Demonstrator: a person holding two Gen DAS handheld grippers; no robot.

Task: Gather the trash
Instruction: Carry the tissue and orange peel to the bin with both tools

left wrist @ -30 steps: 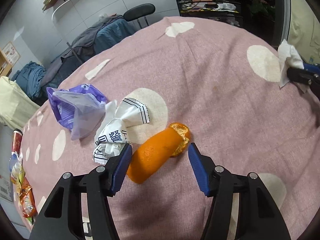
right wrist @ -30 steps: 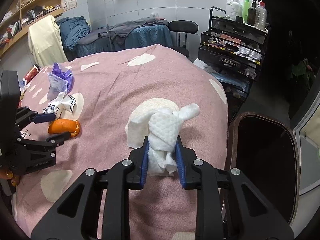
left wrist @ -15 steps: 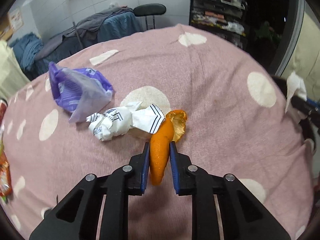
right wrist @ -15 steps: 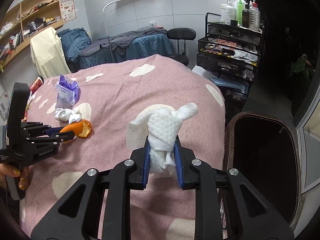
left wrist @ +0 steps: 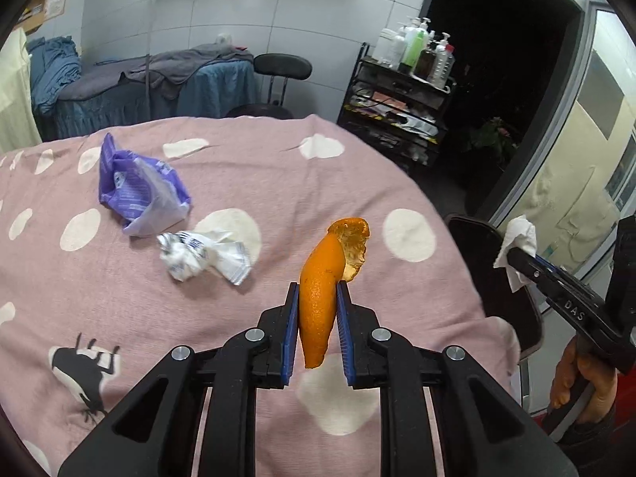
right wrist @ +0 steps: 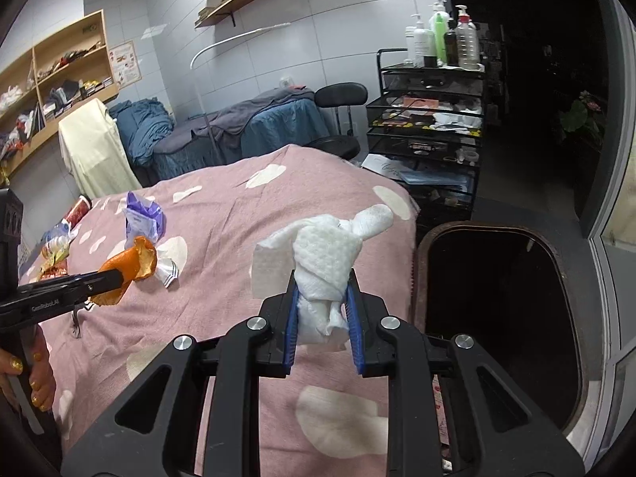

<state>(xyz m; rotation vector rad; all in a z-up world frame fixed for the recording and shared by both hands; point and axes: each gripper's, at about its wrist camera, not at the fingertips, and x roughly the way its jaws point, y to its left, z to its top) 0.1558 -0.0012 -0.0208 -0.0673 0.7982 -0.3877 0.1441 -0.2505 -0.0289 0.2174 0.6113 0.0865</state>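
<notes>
Lifted clear of the pink spotted bedcover point(left wrist: 246, 167) since a second ago, the orange peel point(left wrist: 318, 298) now hangs upright in the left gripper point(left wrist: 317, 330), whose blue fingers point(left wrist: 291, 330) have just been closing and now press on both its sides. Earlier it lay on the cover between wide-apart fingers. On the cover at ten o'clock from the peel lie a crumpled white wrapper point(left wrist: 202, 254) and, just beyond it, a purple plastic bag point(left wrist: 139, 190), both where they were. The right gripper point(right wrist: 322, 318) clamps a wadded white tissue point(right wrist: 322, 262), and has drifted toward the dark bin point(right wrist: 497, 318), which stands open beside the bed at three o'clock from the tissue. In the right wrist view the left gripper and peel show at nine o'clock, above the cover.
</notes>
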